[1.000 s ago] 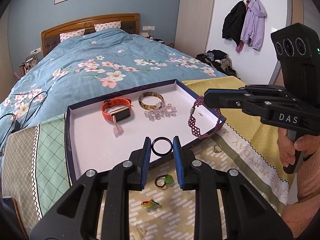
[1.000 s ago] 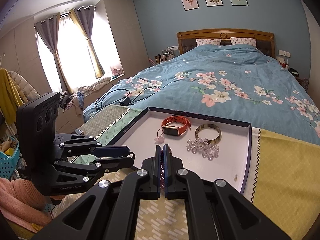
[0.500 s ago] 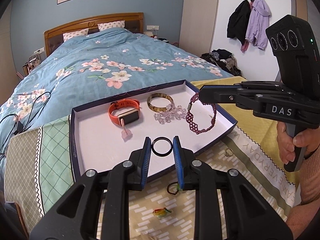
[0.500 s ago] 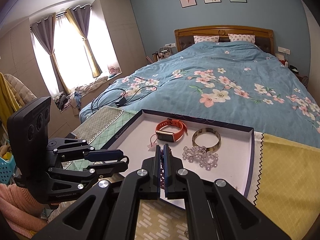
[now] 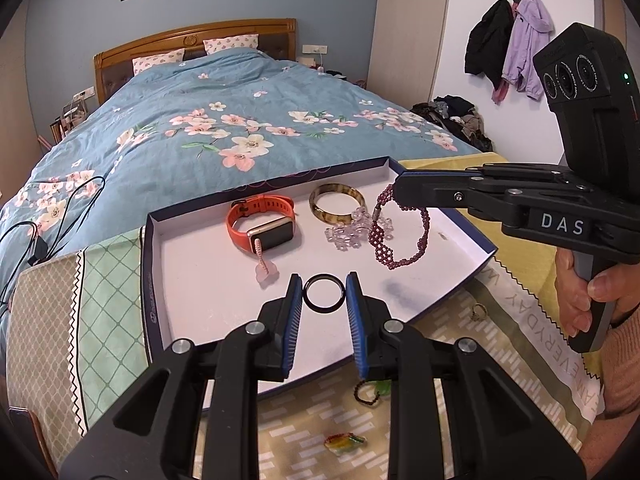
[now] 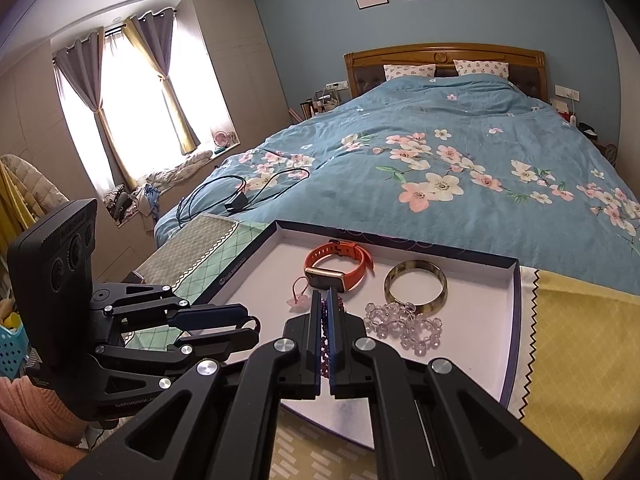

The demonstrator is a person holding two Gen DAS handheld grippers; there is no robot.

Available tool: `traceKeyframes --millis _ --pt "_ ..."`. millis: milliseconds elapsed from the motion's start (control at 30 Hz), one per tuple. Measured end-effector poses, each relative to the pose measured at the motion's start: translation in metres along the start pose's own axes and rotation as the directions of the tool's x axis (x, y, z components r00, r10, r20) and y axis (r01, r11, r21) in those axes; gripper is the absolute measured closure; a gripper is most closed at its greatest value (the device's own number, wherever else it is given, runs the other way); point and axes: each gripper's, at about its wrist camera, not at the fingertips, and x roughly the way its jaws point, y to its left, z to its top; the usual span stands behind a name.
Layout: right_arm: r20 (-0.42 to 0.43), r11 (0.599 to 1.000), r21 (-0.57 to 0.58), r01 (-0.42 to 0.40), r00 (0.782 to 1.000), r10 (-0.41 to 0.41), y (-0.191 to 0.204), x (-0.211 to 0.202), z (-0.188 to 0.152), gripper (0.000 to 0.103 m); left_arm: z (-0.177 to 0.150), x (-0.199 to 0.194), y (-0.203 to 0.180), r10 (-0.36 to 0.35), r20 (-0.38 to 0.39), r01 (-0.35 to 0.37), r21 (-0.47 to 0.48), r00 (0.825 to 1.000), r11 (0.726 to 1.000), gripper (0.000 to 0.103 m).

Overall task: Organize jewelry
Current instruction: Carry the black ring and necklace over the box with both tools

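A white tray [image 5: 192, 280] with a dark rim lies on the cloth. In it are an orange watch [image 5: 262, 222], an amber bangle [image 5: 338, 202], a clear bead bracelet [image 5: 348, 232] and a pink charm [image 5: 266, 274]. My left gripper [image 5: 323, 294] is shut on a black ring [image 5: 324, 294] and holds it over the tray's near part. My right gripper [image 6: 325, 304] is shut on a maroon beaded bracelet [image 5: 400, 236], which hangs over the tray's right side next to the clear beads. The right gripper also shows in the left wrist view [image 5: 400, 190].
On the cloth in front of the tray lie a dark bead ring with a green stone [image 5: 370, 394], a colourful glass piece [image 5: 344, 442] and a small metal ring [image 5: 478, 312]. A bed with a floral blue cover [image 6: 440, 152] lies behind.
My right gripper has carried the maroon bracelet left and inward, from the tray's right edge to over the tray by the clear beads. My left gripper has moved forward over the tray with the ring.
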Motion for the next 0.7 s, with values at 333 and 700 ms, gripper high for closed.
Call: traceKeyframes --millis 333,700 --pt "-0.012 1.000 0.004 -0.002 1.000 0.003 -0.002 0.014 0.004 0.102 0.004 0.011 0.004 0.015 -0.010 -0.015 -0.002 1.000 1.000 0.081" --pt "-0.026 1.000 0.023 -0.010 1.000 0.010 -0.008 0.026 0.004 0.102 0.006 0.024 0.006 0.027 -0.031 -0.027 -0.001 0.999 1.000 0.081"
